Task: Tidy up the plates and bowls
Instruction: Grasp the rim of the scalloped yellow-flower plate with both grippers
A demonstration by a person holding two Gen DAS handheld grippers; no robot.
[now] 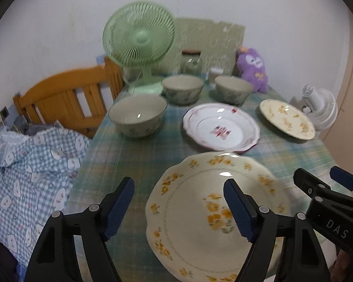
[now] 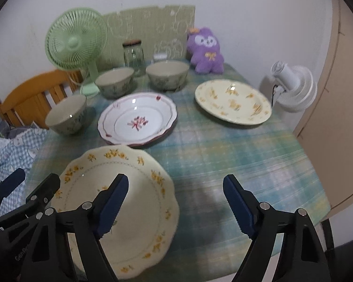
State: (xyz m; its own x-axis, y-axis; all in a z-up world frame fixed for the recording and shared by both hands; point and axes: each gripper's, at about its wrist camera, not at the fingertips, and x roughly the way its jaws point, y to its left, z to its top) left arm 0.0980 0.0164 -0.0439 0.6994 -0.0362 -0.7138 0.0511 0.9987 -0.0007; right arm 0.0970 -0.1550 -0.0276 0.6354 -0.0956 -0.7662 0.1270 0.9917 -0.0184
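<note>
My left tool [image 1: 178,208] hung with its jaws apart over the near yellow-flowered plate [image 1: 200,223], one finger to the plate's left and the other above its middle, nothing clamped. My right tool [image 2: 176,208] was also apart, over the plaid bench [image 2: 235,155] just right of that plate. Farther off lay a white plate with pink flowers [image 2: 139,122] and, far right, a second yellow-flowered plate [image 2: 232,102]. Three bowls stood beyond: one left [image 2: 67,115], two far [image 2: 115,83] [image 2: 168,75], near a green fan [image 2: 76,41]
</note>
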